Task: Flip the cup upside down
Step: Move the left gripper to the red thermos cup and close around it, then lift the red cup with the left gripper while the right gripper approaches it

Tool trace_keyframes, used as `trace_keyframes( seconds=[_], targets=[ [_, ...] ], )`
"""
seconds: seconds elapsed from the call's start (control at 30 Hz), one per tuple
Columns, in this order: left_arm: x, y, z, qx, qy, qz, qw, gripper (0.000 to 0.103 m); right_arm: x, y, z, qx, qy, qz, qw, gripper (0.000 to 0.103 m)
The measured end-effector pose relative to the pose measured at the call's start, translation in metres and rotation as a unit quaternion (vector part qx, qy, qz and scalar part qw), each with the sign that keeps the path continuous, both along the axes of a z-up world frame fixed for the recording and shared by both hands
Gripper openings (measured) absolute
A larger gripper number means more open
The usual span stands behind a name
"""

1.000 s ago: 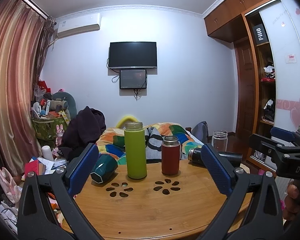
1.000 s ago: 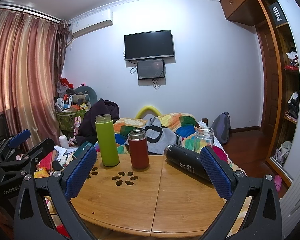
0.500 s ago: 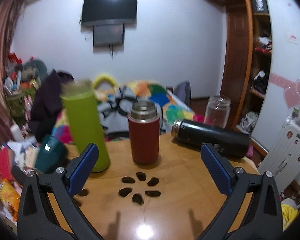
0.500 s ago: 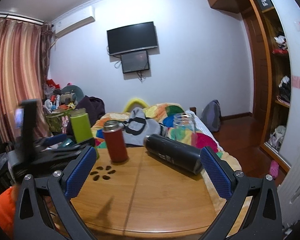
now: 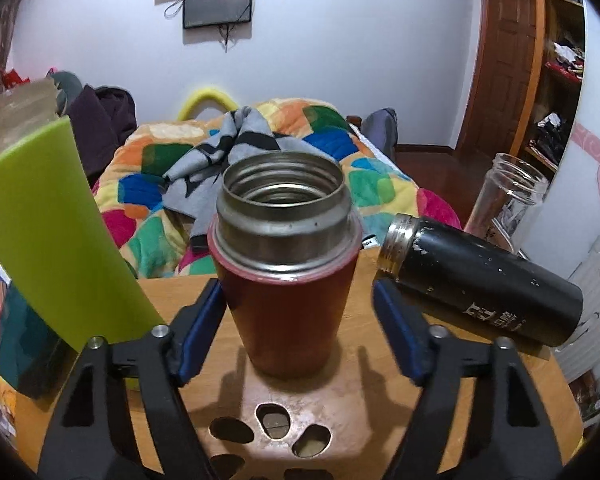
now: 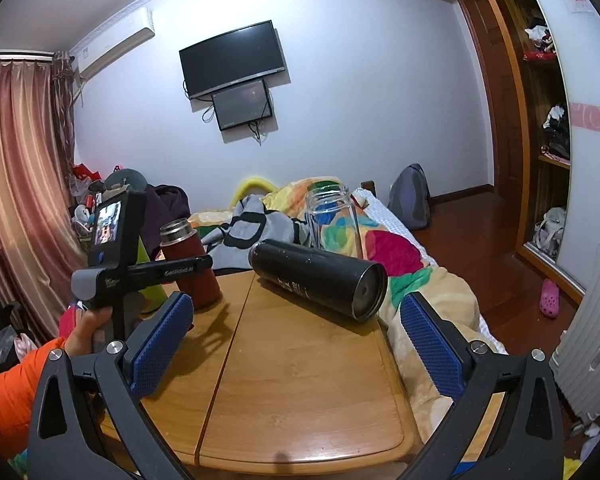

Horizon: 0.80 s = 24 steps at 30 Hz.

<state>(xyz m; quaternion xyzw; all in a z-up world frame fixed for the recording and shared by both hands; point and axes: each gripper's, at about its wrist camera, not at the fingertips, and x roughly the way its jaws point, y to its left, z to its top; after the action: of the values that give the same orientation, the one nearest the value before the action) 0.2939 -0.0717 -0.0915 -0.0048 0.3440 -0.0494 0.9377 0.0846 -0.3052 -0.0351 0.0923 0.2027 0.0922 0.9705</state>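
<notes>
The left gripper (image 5: pixel 296 322) stands open around the upright red thermos cup (image 5: pixel 286 264), pads apart from it, while the right gripper (image 6: pixel 296 344) hangs open near the lying black flask (image 6: pixel 318 278).

The left wrist camera looks forward, very close on the upright red cup (image 5: pixel 286 264). The right wrist camera sits farther back over the table (image 6: pixel 300 380), sharing that cup (image 6: pixel 188 264) and the black bottle (image 6: pixel 320 276).

Left gripper (image 5: pixel 296 320) jaws spread (pads level); right gripper (image 6: pixel 296 344) wide open
</notes>
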Motion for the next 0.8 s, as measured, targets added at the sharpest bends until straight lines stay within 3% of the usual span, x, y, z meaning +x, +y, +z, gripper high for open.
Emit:
trace_keyframes(
  seconds=[0.07, 0.2, 0.4, 0.8],
  targets=[
    [0.001, 0.002, -0.001, 0.007, -0.003, 0.006, 0.9999, 0.061, -0.001, 0.000, 0.000, -0.002, -0.003, 0.001, 1.000, 0.103],
    [-0.008, 0.012, 0.003, -0.013, 0.009, -0.013, 0.9998, 0.061, -0.002, 0.004, 0.003, -0.005, -0.005, 0.005, 1.000, 0.103],
    [-0.033, 0.015, 0.009, -0.013, 0.019, -0.052, 0.9984, 0.061, -0.001, 0.014, 0.003, -0.015, -0.004, 0.017, 1.000, 0.103],
    [-0.137, 0.009, 0.019, 0.010, 0.017, -0.166, 0.9860, 0.061, -0.007, 0.037, -0.003, -0.037, 0.001, 0.033, 0.999, 0.103]
  ],
)
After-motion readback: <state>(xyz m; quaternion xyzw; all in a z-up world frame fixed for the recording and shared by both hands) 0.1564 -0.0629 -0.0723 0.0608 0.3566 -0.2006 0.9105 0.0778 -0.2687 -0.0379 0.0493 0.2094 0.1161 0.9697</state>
